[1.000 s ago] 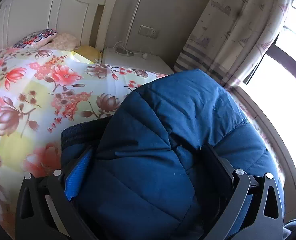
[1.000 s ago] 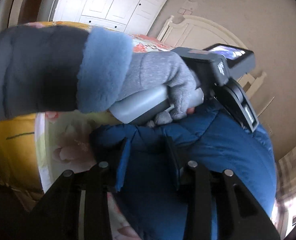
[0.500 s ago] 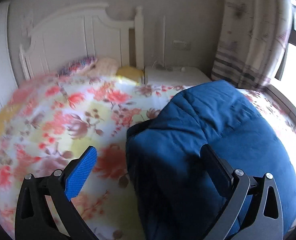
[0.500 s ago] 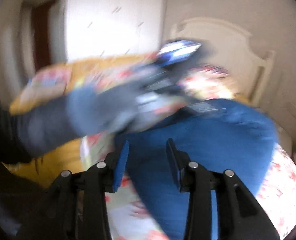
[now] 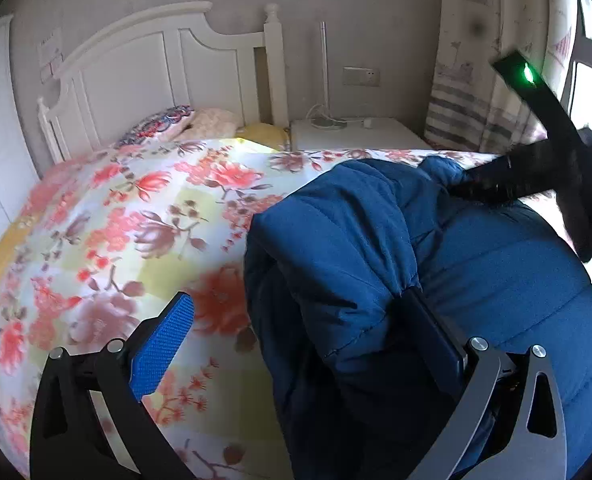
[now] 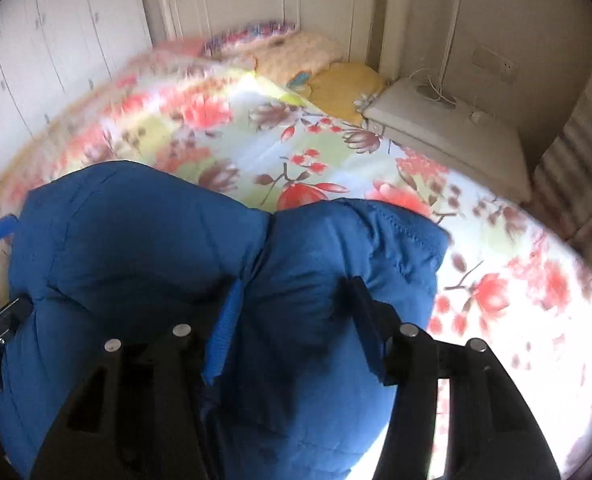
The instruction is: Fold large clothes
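Blue quilted puffer jacket [image 5: 436,280] sits bundled on the floral bedspread [image 5: 135,220] — the right gripper [image 6: 296,320] clenches a fold, the left gripper [image 5: 308,340] gapes wide around the near edge, so it should close before lifting.

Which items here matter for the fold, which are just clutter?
In play: blue puffer jacket, floral bedspread it lies on, left gripper, right gripper.

Lying about: pillows, white nightstand, curtain, headboard, wardrobe doors.
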`<state>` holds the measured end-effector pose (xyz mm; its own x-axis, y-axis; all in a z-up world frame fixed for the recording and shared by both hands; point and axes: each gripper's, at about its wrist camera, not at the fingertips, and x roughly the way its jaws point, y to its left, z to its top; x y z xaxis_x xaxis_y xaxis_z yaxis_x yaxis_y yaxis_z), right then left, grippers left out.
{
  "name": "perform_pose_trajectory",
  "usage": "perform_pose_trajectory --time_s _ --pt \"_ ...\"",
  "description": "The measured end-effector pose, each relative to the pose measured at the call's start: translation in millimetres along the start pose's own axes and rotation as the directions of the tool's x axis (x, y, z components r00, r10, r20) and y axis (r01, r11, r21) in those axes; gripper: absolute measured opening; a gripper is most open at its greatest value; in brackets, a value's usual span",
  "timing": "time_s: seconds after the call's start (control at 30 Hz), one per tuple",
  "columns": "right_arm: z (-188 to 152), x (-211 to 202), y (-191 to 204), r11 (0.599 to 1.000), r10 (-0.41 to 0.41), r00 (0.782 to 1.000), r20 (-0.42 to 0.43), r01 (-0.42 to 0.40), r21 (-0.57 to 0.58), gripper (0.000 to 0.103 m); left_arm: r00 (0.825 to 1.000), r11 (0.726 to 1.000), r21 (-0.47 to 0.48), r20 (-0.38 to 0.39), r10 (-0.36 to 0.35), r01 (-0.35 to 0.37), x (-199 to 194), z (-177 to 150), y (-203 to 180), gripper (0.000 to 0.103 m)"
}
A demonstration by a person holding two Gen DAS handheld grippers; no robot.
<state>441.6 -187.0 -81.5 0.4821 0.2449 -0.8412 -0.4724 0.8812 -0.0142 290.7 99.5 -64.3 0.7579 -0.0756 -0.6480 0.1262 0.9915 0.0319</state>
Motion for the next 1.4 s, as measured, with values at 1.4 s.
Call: perform_pose_trajectory --time_s 1.4 --pt "39 29 173 0.942 -0.014 0.995 -0.096 -0.019 -0.336 0.069 0.977 0.948 -0.299 -0.14 -0.16 0.112 0 -52 48 0.099"
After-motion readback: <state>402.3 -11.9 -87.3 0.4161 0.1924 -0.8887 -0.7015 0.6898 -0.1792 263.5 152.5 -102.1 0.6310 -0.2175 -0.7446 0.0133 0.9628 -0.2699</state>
